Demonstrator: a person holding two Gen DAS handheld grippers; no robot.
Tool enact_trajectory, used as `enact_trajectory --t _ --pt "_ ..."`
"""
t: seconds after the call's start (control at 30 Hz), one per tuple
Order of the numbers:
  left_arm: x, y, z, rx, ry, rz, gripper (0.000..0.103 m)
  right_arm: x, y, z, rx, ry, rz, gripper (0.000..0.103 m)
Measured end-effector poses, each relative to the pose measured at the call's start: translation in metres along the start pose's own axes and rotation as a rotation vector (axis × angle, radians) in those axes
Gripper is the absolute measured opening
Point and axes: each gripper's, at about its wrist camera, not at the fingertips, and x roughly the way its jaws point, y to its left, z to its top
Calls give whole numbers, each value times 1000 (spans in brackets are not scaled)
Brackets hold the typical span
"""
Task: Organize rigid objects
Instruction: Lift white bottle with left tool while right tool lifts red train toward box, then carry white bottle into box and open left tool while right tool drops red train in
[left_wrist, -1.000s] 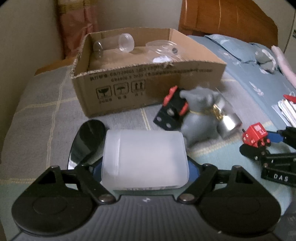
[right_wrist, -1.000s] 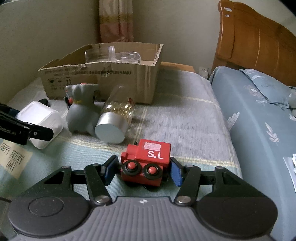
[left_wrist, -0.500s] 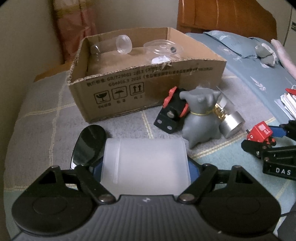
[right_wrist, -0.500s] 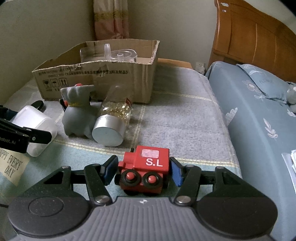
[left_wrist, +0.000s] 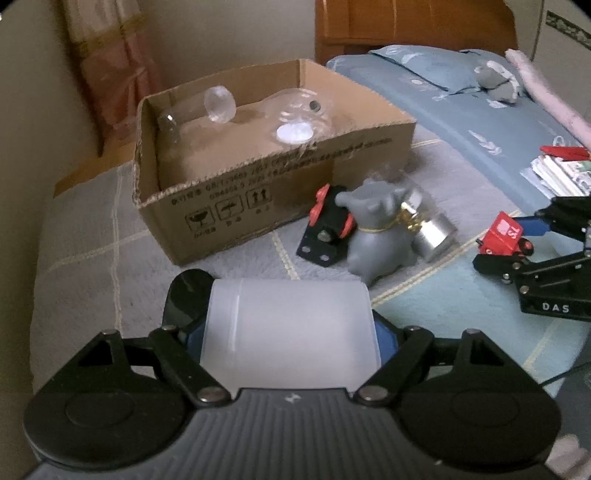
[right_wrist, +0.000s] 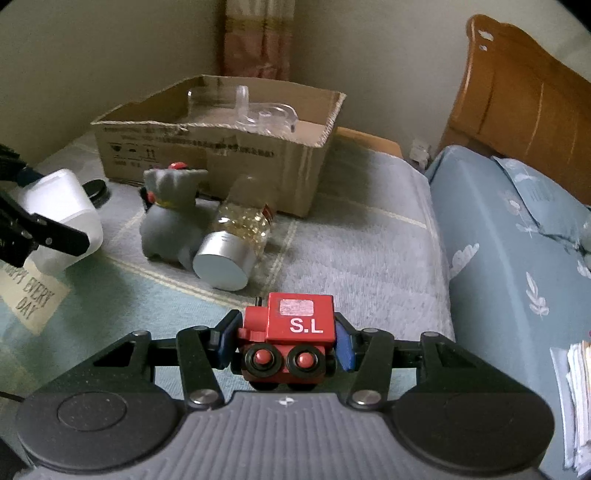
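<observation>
Right wrist, boxy glossy red toy train (right_wrist: 295, 332), corrugated cardboard box (right_wrist: 207, 147)

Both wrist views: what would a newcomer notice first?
Each gripper has something clamped: the right gripper pinches a red toy train marked S.L, the left gripper a frosted white jar. Beyond them an open cardboard box holds clear plastic pieces, with a grey animal figure just in front.

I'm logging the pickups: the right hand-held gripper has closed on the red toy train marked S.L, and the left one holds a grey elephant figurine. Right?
Not quite. The left wrist view shows the left hand-held gripper holding a frosted white plastic container; the grey elephant figurine stands free on the blanket. The right hand-held gripper does grip the red toy train.
</observation>
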Motion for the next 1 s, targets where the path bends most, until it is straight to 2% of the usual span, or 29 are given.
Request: enact_trajectory --t 0.2,0.47,0.63,0.77,1.0 --pt "-20 1 15 25 -18 -18 83 -17 -1 11 -36 -19 37 57" --pt "-36 12 54 30 -98 16 83 -31 -2 36 -116 -78 10 57" --pt "-29 19 85 38 -138 74 83 -32 -3 53 -157 -112 -7 57" --pt "-15 27 106 24 -151 79 83 -32 -3 69 -167 -138 -9 57" --pt "17 42 121 -19 -150 110 83 -29 -5 93 -175 -169 -5 57"
